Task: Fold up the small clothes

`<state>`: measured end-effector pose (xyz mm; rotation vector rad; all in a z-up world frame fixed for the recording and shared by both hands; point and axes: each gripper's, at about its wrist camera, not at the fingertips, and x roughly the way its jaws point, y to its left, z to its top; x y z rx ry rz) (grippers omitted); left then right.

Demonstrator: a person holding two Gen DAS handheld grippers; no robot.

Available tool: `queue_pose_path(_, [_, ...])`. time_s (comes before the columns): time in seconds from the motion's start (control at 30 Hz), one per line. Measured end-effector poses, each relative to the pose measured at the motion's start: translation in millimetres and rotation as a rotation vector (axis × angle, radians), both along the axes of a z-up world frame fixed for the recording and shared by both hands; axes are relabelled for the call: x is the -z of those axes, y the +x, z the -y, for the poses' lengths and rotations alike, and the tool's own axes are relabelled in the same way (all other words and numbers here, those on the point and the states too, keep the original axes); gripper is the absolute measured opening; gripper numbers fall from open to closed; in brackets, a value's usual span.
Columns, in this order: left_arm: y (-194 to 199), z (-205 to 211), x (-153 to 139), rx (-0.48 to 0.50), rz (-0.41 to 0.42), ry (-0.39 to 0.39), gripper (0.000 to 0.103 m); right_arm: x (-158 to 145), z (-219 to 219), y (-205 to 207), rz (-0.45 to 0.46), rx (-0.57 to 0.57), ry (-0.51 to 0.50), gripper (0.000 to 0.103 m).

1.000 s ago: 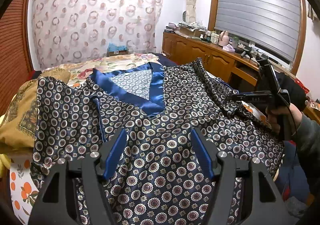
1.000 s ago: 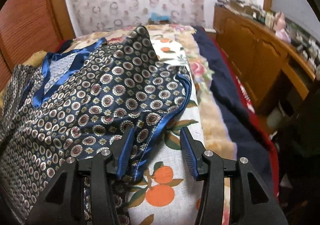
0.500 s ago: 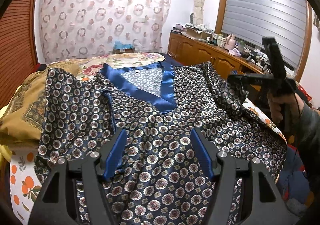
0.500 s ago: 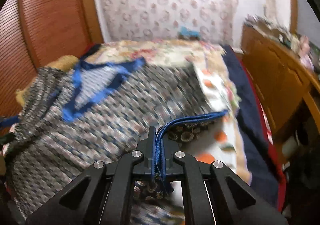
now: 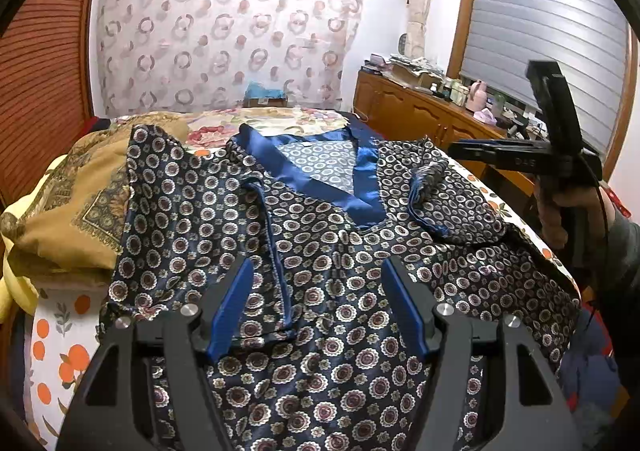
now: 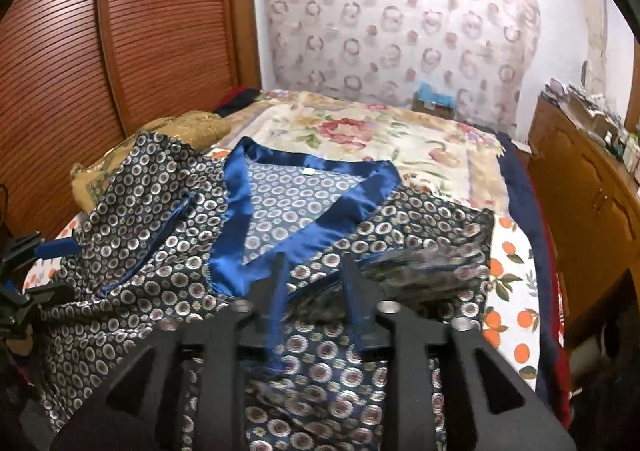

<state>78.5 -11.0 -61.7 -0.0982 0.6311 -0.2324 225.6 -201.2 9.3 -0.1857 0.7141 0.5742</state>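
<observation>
Navy satin pyjama top with medallion print and blue V-collar point(image 5: 320, 251) lies flat on the floral bedspread point(image 6: 360, 131). Left gripper point(image 5: 316, 303) hovers over its hem, spread, empty. Right gripper point(image 6: 312, 291) above the folded-in sleeve point(image 5: 448, 203), jaws opening, nothing gripped.

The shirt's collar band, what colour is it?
Shiny solid blue collar band, against the shirt and its navy medallion print; clearest in the right wrist view.

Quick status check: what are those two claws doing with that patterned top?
Left claw open, over the shirt. Right claw opening, nothing pinched. Right sleeve folded inward. Nothing in the way.
</observation>
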Motion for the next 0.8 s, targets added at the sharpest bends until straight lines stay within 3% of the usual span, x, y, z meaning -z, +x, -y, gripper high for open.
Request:
queue_pose_path(0.33, [7, -11, -4, -0.015, 0.004, 0.016, 0.067, 24, 54, 25, -0.063, 0.141, -0.046, 0.041])
queue_pose_path(0.8, [52, -73, -10, -0.143, -0.033, 0.084, 0.067, 70, 72, 89, -0.139, 0.215, -0.14, 0.044])
